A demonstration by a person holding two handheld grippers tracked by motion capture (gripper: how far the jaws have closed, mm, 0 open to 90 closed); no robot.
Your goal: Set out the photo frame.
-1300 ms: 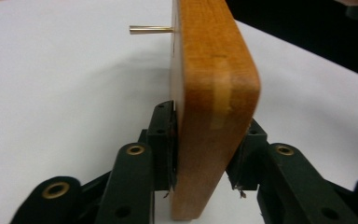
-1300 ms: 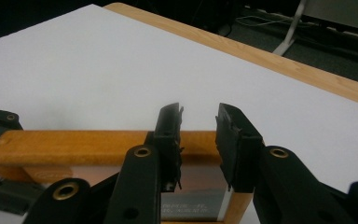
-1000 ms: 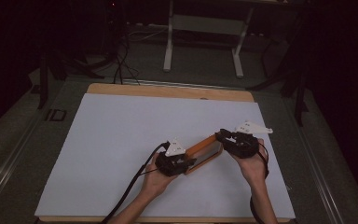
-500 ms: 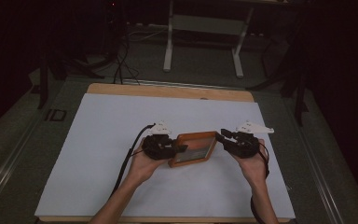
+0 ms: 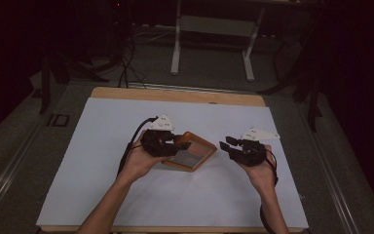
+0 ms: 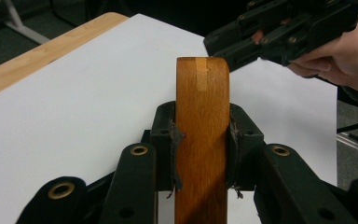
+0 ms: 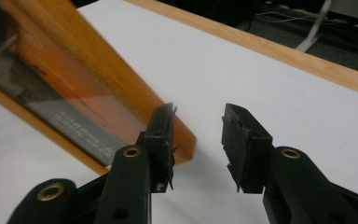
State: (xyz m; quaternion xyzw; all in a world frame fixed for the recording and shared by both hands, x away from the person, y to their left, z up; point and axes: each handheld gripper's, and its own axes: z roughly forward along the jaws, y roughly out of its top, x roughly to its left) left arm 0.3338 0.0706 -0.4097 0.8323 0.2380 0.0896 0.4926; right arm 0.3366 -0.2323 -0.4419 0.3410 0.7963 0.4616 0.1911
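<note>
A wooden picture frame point(image 5: 191, 154) with an orange-brown rim and a dark picture hangs tilted over the white table top. My left gripper point(image 5: 179, 145) is shut on its rim; in the left gripper view the wooden frame edge point(image 6: 202, 140) stands clamped between both pads. My right gripper point(image 5: 227, 144) sits just right of the frame, open and apart from it. In the right gripper view the gripper point(image 7: 198, 122) has nothing between its jaws, and the frame point(image 7: 79, 98) lies to its left, with one corner behind the left fingertip.
The white sheet point(image 5: 126, 195) covers a wooden table point(image 5: 175, 94) whose far edge shows bare wood. Beyond it stand a metal table stand point(image 5: 210, 44) and cables on a dark floor. The right gripper point(image 6: 284, 28) and its hand appear ahead in the left gripper view.
The right gripper has let go of the frame and moved off to the right. The left gripper, still holding the frame, has carried it left and turned it flatter.
</note>
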